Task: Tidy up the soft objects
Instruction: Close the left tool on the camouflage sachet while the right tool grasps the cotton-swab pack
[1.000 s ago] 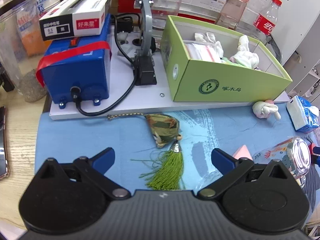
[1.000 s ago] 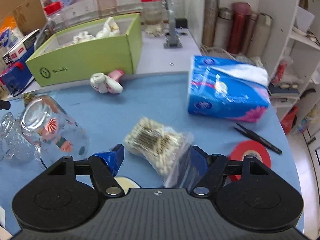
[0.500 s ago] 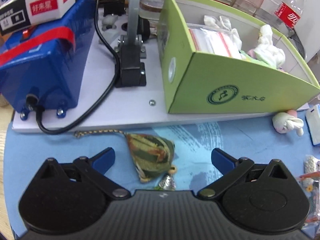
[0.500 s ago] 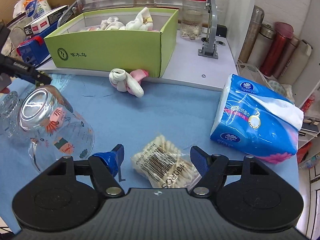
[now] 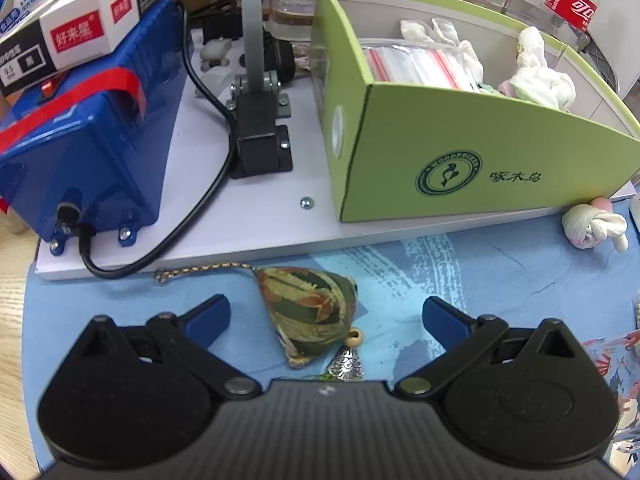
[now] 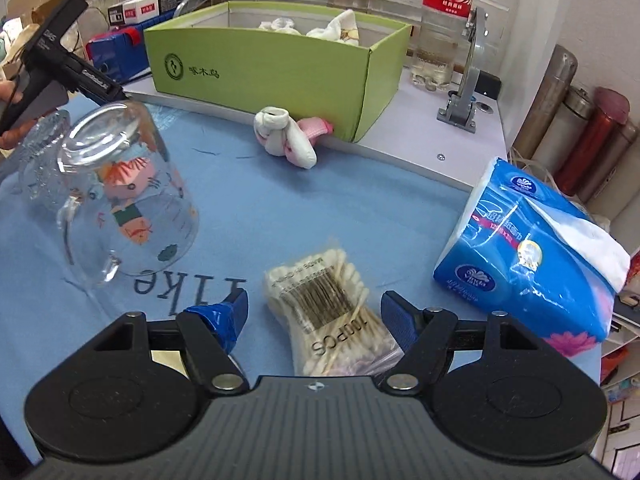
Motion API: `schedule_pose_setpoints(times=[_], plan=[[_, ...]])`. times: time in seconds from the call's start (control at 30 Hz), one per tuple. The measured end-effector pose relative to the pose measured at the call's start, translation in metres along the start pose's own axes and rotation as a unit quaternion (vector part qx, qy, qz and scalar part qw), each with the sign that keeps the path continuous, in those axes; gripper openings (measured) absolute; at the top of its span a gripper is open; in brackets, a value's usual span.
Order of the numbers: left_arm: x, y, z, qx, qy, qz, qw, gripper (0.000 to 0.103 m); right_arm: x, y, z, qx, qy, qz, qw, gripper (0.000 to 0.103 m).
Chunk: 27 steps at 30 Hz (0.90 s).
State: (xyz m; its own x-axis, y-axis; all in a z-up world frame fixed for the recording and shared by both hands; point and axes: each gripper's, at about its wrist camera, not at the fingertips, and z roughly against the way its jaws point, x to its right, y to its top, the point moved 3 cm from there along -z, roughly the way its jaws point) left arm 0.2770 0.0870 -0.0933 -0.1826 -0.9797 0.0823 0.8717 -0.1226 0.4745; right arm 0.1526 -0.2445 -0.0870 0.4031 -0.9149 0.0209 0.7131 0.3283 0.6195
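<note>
A green-brown cloth sachet (image 5: pixel 310 312) with a cord and tassel lies on the blue mat between the open fingers of my left gripper (image 5: pixel 326 314). A bag of cotton swabs (image 6: pixel 324 300) lies between the open fingers of my right gripper (image 6: pixel 314 312). A green box (image 5: pixel 472 160) holds white socks and zip bags; it also shows in the right wrist view (image 6: pixel 280 64). A knotted white-pink sock (image 6: pixel 286 140) lies against the box front, also seen in the left wrist view (image 5: pixel 594 226).
A blue power unit (image 5: pixel 84 152) with a black cable and a grey post (image 5: pixel 256 92) stand left of the box. A printed glass mug (image 6: pixel 120 192) lies on the mat. A blue tissue pack (image 6: pixel 532 256) lies at the right. Thermos flasks (image 6: pixel 592 136) stand beyond.
My left gripper has moved forward and down, so the sachet now lies between its fingers. My right gripper has moved forward over the cotton swab bag. Both stay open.
</note>
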Motion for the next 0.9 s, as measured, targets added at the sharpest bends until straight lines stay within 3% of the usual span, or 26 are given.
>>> schedule_pose_setpoints(times=[0.13,0.27,0.53,0.63,0.67,0.7,0.73,0.83,0.9], plan=[[0.004,-0.002,0.0,0.006,0.005,-0.008,0.9999,0.102,0.003,-0.005,-0.007,-0.004,-0.004,0.005,1.0,0.06],[0.007,-0.002,-0.003,0.004,0.015,-0.013,0.9998,0.102,0.017,-0.015,-0.009,0.017,0.011,-0.055,0.998,0.065],[0.011,-0.003,-0.003,0.014,0.021,-0.008,0.9996,0.1,0.016,-0.019,-0.011,0.041,-0.003,-0.051,0.998,0.069],[0.007,-0.006,0.003,0.024,0.032,-0.004,0.9992,0.082,0.014,-0.018,-0.009,0.04,-0.007,-0.058,0.997,0.063],[0.005,-0.007,0.005,0.027,0.029,0.0,0.9992,0.073,0.013,-0.018,-0.008,0.043,-0.009,-0.059,0.997,0.053],[0.0,-0.007,0.008,0.03,0.021,0.006,0.9993,0.065,0.012,-0.018,-0.006,0.05,-0.01,-0.062,0.997,0.033],[-0.004,-0.008,0.011,0.032,0.017,0.015,0.9992,0.05,0.012,-0.017,-0.006,0.051,-0.014,-0.067,0.996,0.027],[-0.018,-0.011,0.022,0.03,-0.022,0.049,0.9981,0.04,0.01,-0.018,-0.003,0.055,-0.015,-0.078,0.995,0.024],[-0.028,-0.014,0.031,0.032,-0.037,0.068,0.9965,0.039,0.005,-0.018,0.003,0.06,-0.011,-0.079,0.995,0.024]])
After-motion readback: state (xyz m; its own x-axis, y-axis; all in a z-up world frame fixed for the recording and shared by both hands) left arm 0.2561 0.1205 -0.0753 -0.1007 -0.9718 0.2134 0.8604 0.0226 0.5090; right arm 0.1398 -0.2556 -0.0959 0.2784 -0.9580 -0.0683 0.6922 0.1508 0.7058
